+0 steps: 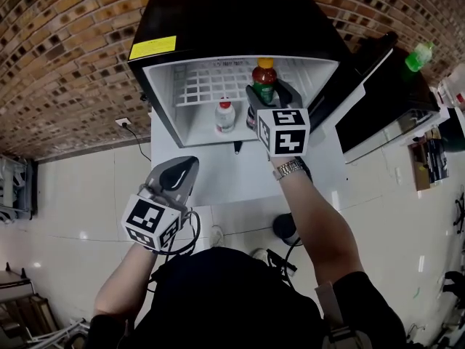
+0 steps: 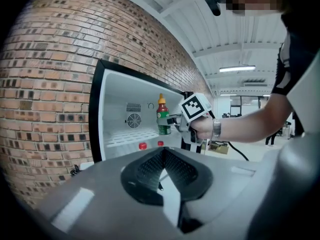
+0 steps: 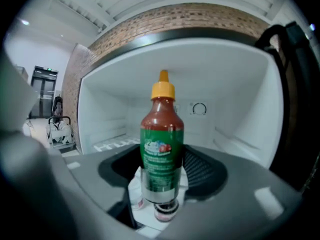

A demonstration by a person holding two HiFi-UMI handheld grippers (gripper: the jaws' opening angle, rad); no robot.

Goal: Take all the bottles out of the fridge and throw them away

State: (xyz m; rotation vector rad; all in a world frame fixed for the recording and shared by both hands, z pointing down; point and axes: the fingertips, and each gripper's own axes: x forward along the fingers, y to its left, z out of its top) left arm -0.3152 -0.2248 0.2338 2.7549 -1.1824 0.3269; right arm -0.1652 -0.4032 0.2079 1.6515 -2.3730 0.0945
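Observation:
A red sauce bottle with a green label and yellow cap hangs upright at the open fridge's mouth. My right gripper is shut on its lower body. In the right gripper view the bottle fills the middle between the grey jaws, its base off any surface. A white bottle with a red cap stands on the fridge floor below; its red cap and another beside it show in the left gripper view. My left gripper hangs low at the left, in front of the fridge, shut and empty.
A white wire shelf crosses the fridge's back half. The fridge door stands open to the right, with a green bottle on its rack. A brick wall is behind and left. A cable and socket lie by the wall.

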